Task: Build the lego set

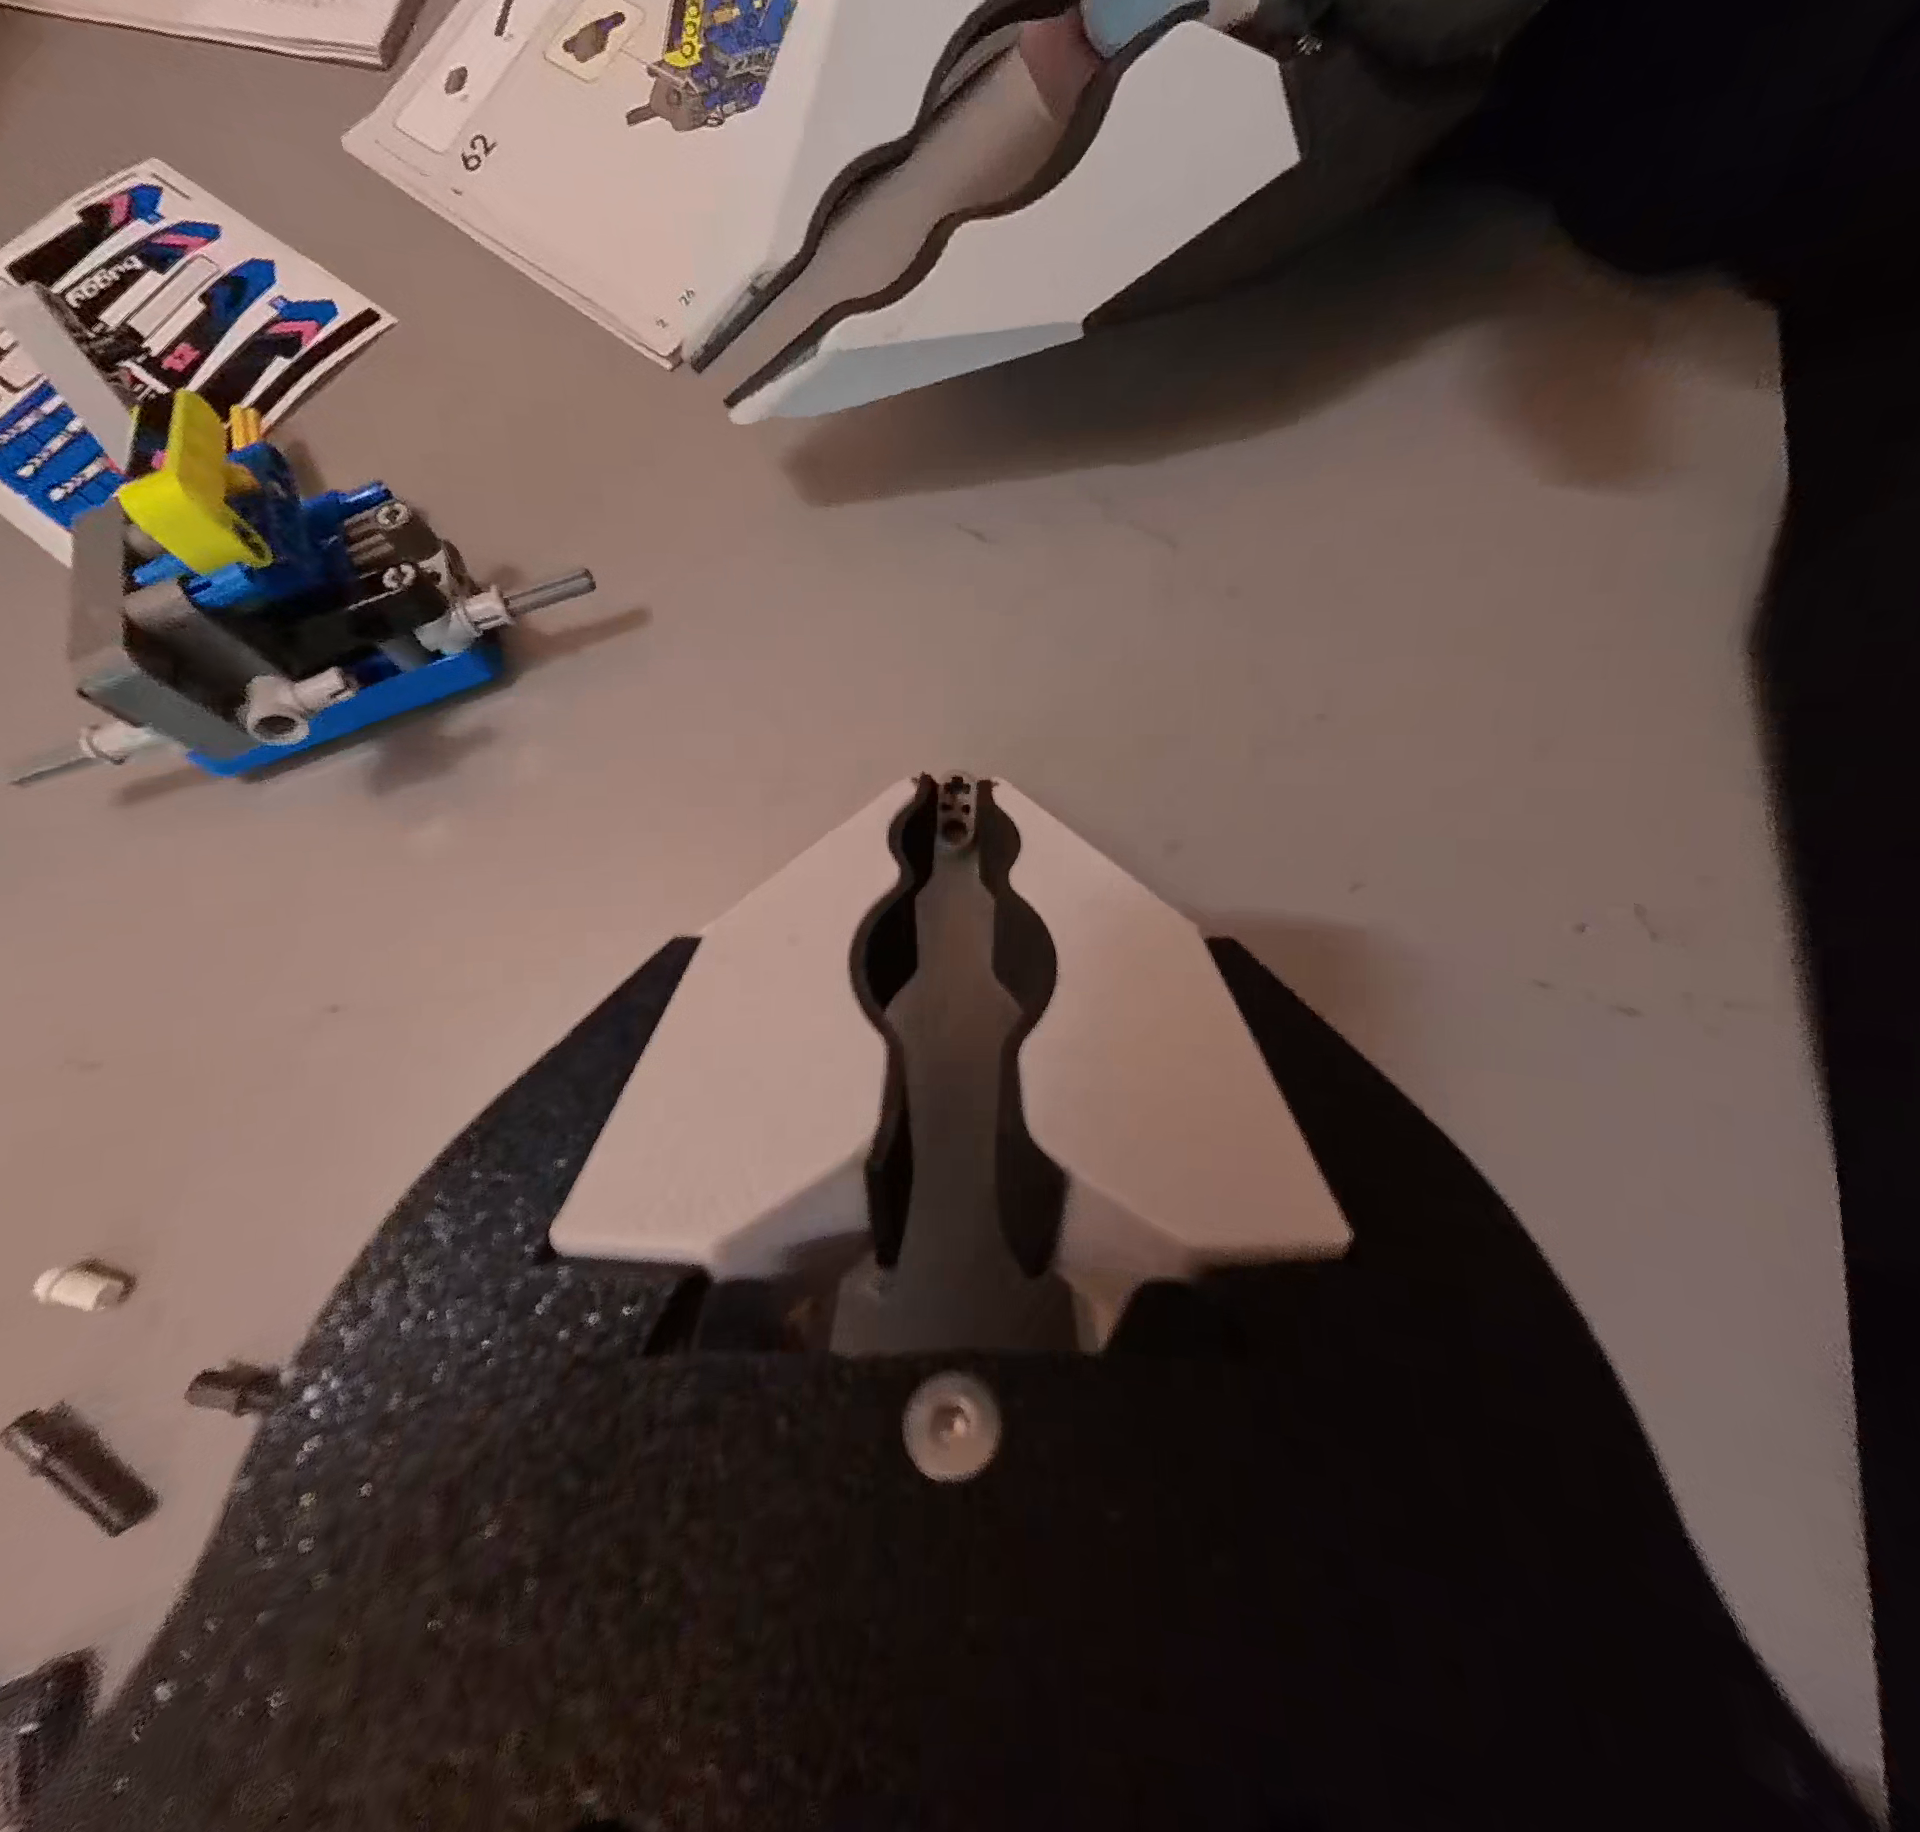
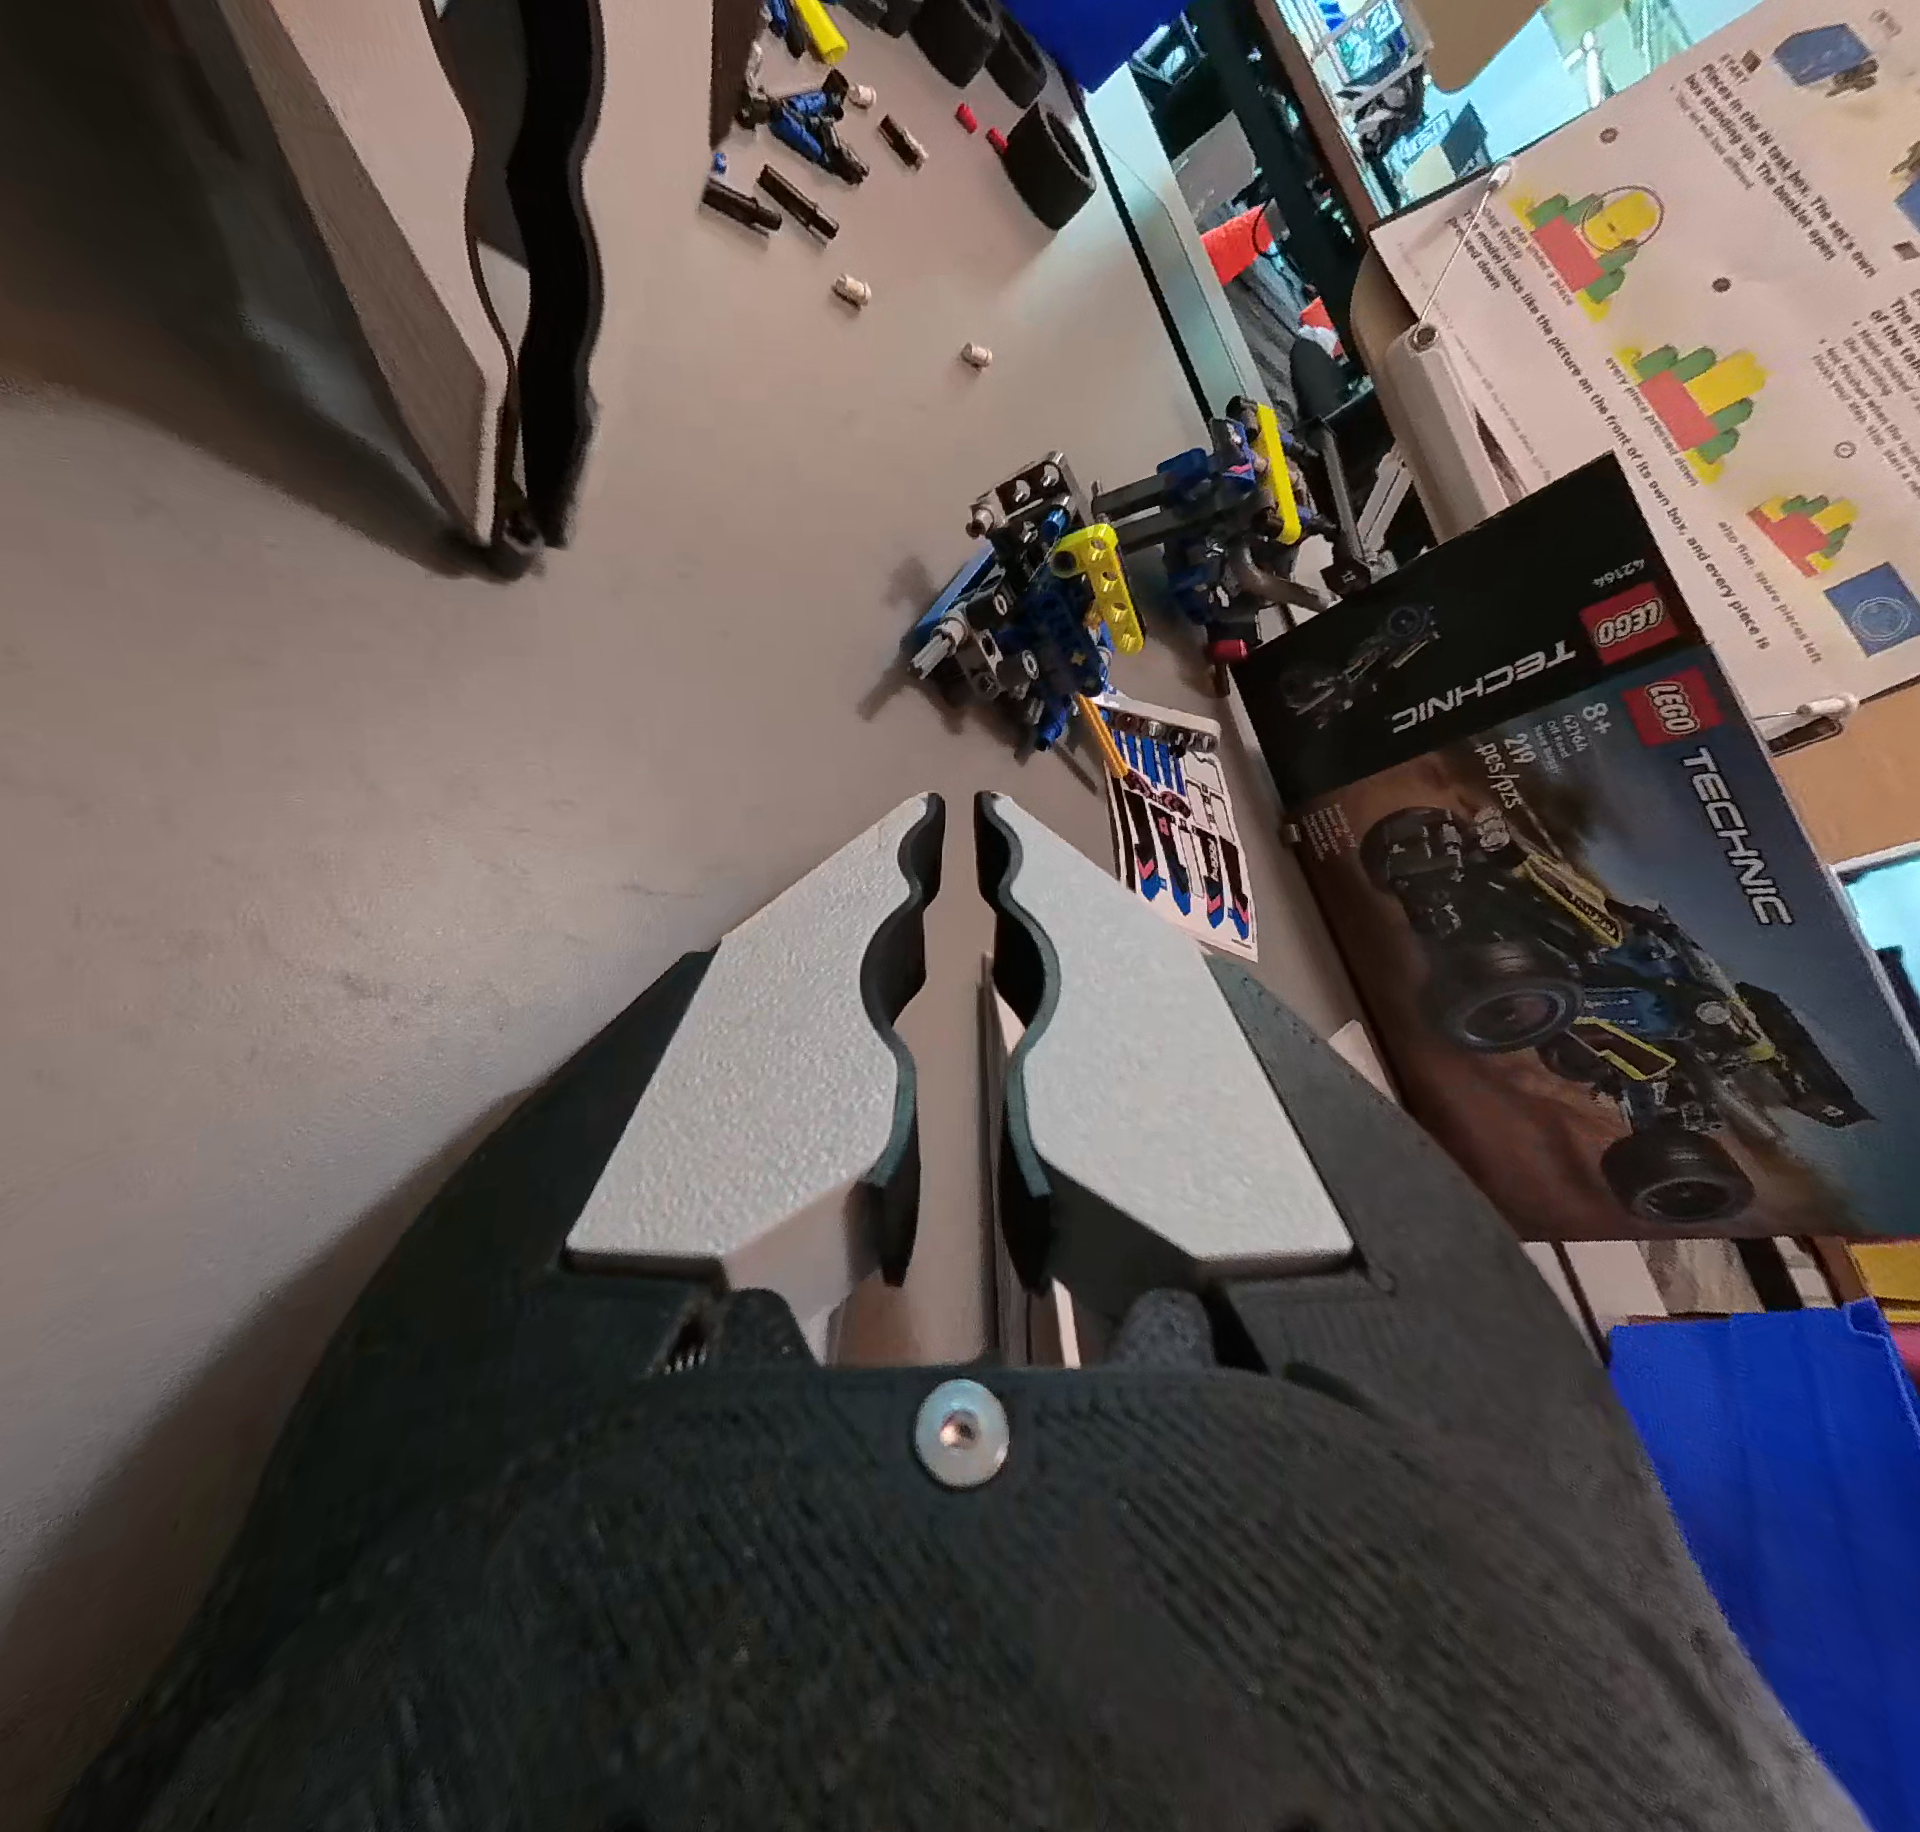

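A small grey holed connector piece [image 1: 956,814] is pinched at the tips of the left claw [image 1: 957,795]. The right claw [image 2: 959,806] is narrowly parted and empty. The part-built blue, black and yellow Lego chassis [image 1: 281,598] lies ahead-left on the grey desk [image 1: 1195,639]; black rubber tyres [image 2: 1049,161] and loose pins [image 2: 795,198] are judged unfitted.

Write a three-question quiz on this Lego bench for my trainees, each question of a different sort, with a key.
1. True or false: the left gripper is shut on a small grey piece.
2. The sticker sheet is: A) rolled up; B) flat on the table by the partly built model; C) torn in two.
3. Fill in: the angled beam on top of the model is coloured ____.
Key: 1 true; 2 B; 3 yellow.
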`<state>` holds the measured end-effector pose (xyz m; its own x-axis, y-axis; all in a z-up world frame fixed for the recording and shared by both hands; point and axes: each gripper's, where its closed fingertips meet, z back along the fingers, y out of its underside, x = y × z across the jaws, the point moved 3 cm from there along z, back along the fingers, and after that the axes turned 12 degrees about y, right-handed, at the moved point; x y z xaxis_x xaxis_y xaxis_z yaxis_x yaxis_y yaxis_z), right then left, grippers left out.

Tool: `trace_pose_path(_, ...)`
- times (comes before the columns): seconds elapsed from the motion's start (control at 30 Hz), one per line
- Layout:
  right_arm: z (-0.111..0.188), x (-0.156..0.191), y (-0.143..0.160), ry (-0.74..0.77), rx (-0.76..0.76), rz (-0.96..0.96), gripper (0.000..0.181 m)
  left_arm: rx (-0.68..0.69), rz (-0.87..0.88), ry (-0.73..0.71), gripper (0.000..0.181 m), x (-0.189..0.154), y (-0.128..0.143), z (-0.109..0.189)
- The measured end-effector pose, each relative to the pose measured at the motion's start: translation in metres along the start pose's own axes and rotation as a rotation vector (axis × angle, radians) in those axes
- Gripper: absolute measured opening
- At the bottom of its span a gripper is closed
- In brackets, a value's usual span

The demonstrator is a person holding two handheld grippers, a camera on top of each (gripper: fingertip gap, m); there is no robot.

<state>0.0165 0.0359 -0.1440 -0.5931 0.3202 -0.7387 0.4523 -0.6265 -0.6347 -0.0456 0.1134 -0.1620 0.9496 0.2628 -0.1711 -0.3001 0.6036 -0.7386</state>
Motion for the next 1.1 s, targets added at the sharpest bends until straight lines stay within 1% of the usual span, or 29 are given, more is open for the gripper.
trace_pose_path(0.33,-0.003,0.007,-0.002,-0.035,-0.007,0.015,0.004,0.013,-0.036,-0.016,0.009,-0.003,0.004,-0.001)
trace_pose_path(0.4,-0.003,0.007,-0.001,-0.034,-0.001,0.02,0.004,0.004,-0.038,-0.011,0.014,-0.002,0.003,0.0)
trace_pose_path(0.53,-0.003,0.004,-0.001,-0.019,-0.012,0.008,0.003,-0.077,-0.044,-0.035,0.026,0.002,-0.005,0.01)
trace_pose_path(0.67,-0.007,0.005,-0.001,-0.01,-0.018,0.036,0.002,-0.145,-0.079,-0.181,0.047,0.016,-0.011,0.032)
trace_pose_path(0.77,-0.009,0.006,-0.002,0.0,-0.024,0.06,0.001,-0.199,-0.127,-0.283,0.055,0.023,-0.016,0.048)
trace_pose_path(0.87,-0.011,0.006,0.0,0.014,-0.021,0.079,0.001,-0.224,-0.14,-0.38,0.059,0.034,-0.017,0.063)
trace_pose_path(1.07,-0.014,-0.002,0.003,0.101,-0.013,0.125,0.002,-0.277,-0.113,-0.565,0.084,0.057,-0.014,0.092)
trace_pose_path(1.1,-0.015,-0.003,0.003,0.114,-0.01,0.13,0.002,-0.278,-0.107,-0.603,0.086,0.061,-0.012,0.096)
